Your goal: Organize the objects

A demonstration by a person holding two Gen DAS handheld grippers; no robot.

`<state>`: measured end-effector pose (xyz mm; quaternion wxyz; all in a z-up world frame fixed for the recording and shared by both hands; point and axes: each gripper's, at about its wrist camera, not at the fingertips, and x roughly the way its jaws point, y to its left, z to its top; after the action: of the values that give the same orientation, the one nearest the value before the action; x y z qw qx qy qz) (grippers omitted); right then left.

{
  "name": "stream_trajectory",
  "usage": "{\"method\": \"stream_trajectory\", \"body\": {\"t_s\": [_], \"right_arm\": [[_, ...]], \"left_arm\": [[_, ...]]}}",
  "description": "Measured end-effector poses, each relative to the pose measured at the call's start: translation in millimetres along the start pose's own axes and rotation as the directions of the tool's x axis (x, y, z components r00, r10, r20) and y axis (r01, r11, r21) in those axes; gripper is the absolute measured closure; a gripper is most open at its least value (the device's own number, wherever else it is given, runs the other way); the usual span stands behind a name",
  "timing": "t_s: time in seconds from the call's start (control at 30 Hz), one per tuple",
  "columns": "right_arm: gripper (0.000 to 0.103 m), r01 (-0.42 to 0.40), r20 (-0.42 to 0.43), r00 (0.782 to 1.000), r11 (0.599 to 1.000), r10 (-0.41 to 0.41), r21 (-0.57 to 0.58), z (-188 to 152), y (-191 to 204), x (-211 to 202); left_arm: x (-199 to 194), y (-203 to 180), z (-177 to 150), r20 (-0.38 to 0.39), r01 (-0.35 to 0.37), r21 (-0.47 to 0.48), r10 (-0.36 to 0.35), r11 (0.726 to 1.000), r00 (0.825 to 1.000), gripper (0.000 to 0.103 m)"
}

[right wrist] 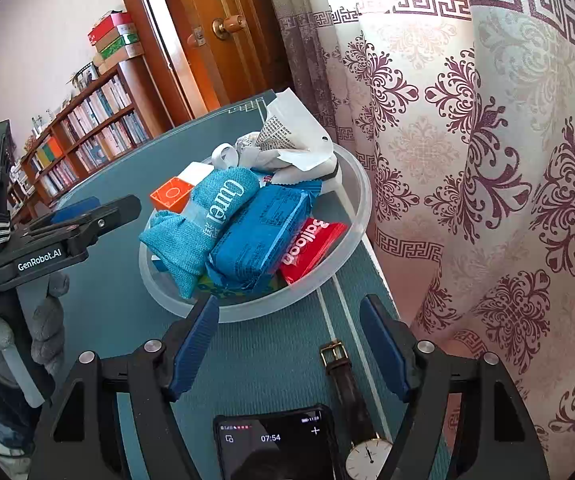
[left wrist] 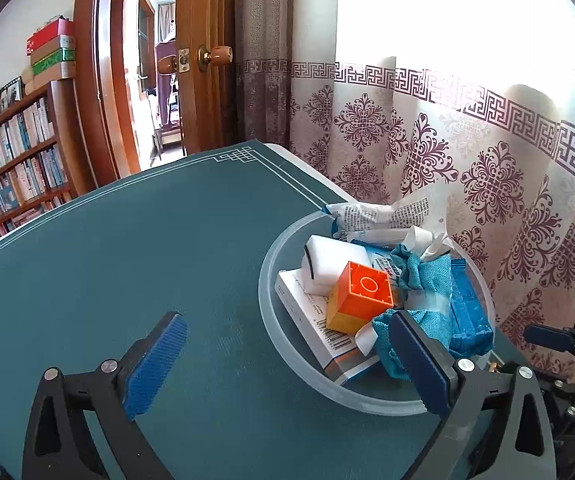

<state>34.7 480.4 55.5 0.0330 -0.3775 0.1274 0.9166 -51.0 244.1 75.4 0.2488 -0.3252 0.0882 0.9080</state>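
Observation:
A clear round tray [left wrist: 283, 344] [right wrist: 351, 236] on the dark green table mat [left wrist: 127, 264] holds an orange-yellow block [left wrist: 361, 296] [right wrist: 171, 197], a white box [left wrist: 315, 320], a white sponge [left wrist: 333, 264], a teal cloth pouch [left wrist: 423, 280] [right wrist: 207, 216], a blue packet [left wrist: 467, 312] [right wrist: 259, 236], a red balloon packet [right wrist: 311, 248] and a crumpled white bag [left wrist: 383, 212] [right wrist: 287, 136]. My left gripper [left wrist: 287, 356] is open and empty at the tray's near-left rim. My right gripper [right wrist: 289, 344] is open and empty just before the tray. A wristwatch [right wrist: 351, 392] and a phone [right wrist: 275, 444] lie between its fingers.
A patterned curtain [left wrist: 467, 140] [right wrist: 487, 160] hangs close along the table's right edge. A wooden door [left wrist: 203, 52] and a bookshelf [left wrist: 15, 168] stand beyond the table's far side. The gloved hand holding the left gripper [right wrist: 47, 240] shows in the right wrist view.

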Motion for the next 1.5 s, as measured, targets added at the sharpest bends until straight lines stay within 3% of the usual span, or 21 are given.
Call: {"method": "stream_trajectory", "body": {"t_s": [0.13, 0.27, 0.47, 0.77, 1.5], "right_arm": [[0.021, 0.017, -0.003, 1.000, 1.000, -0.017, -0.007, -3, 4, -3], [0.008, 0.022, 0.010, 1.000, 0.999, -0.022, -0.025, -3, 12, -7], [0.004, 0.033, 0.020, 0.999, 0.997, -0.032, -0.069, -1, 26, -15], [0.002, 0.061, 0.058, 0.997, 0.993, -0.055, -0.100, -4, 40, -26], [0.002, 0.081, 0.030, 0.997, 0.986, -0.077, -0.148, -2, 42, -14]], "left_arm": [[-10, -2, -10, -0.010, -0.033, 0.012, 0.034, 0.999, 0.999, 0.000], [-23, -2, -16, -0.005, -0.060, -0.002, 0.060, 0.998, 0.998, 0.000], [-41, 0, -20, 0.005, -0.107, -0.041, 0.107, 0.993, 0.994, 0.000], [-54, -10, -23, 0.007, -0.143, -0.048, 0.143, 0.989, 0.990, 0.000], [-43, -26, -27, -0.045, -0.121, -0.018, 0.120, 0.992, 0.992, 0.000]]}}
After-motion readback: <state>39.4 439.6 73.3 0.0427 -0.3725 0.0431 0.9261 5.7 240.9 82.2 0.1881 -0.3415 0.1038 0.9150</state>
